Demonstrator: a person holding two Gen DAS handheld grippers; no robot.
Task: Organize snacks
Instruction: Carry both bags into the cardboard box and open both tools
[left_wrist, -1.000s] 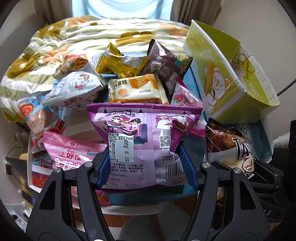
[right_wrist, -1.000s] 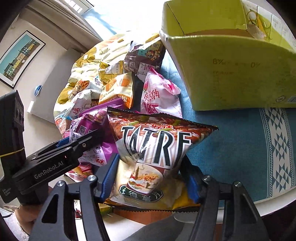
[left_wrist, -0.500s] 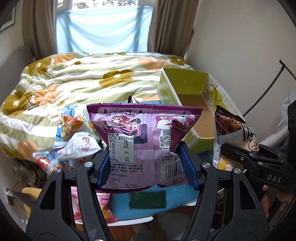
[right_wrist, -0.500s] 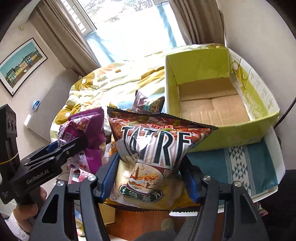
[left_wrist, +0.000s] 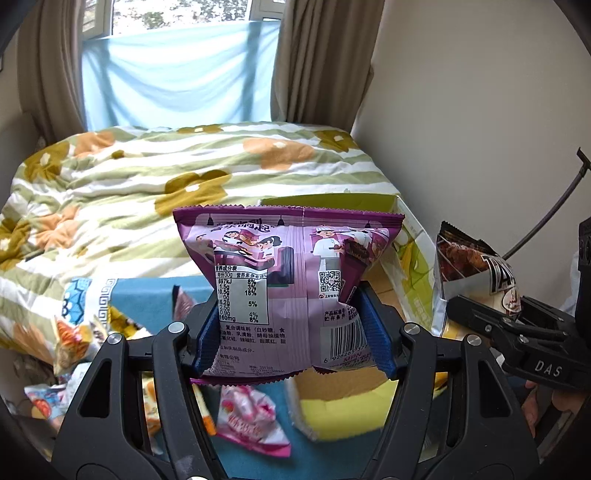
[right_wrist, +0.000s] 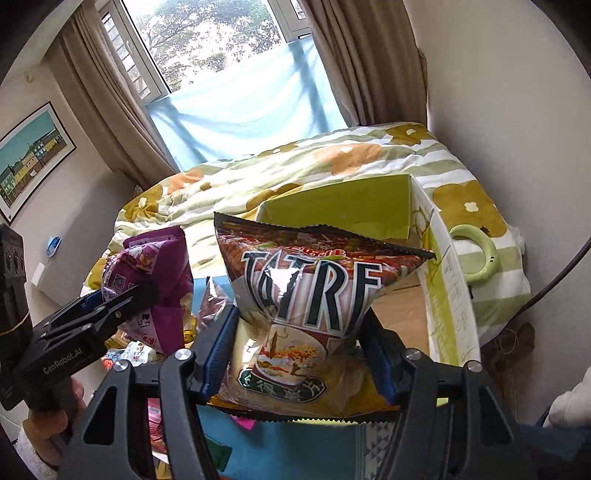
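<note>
My left gripper (left_wrist: 291, 332) is shut on a purple snack bag (left_wrist: 291, 280) and holds it upright in the air, above the near left corner of the open yellow-green cardboard box (left_wrist: 417, 258). My right gripper (right_wrist: 301, 350) is shut on a brown "TATRE" chip bag (right_wrist: 306, 291) and holds it above the box (right_wrist: 447, 288). Each held bag also shows in the other view: the chip bag (left_wrist: 469, 269) at right, the purple bag (right_wrist: 155, 280) at left. The box floor (right_wrist: 399, 310) shows bare cardboard.
Several loose snack packets (left_wrist: 251, 417) lie on the blue tablecloth (left_wrist: 147, 295) left of the box. A bed with a flowered quilt (left_wrist: 184, 173) lies behind. A wall (left_wrist: 480, 129) stands close at right, and a green ring (right_wrist: 476, 258) lies on the quilt beside the box.
Both grippers have risen with their bags, away from the snack pile and over the box. The views now look higher, toward the bed and window.
</note>
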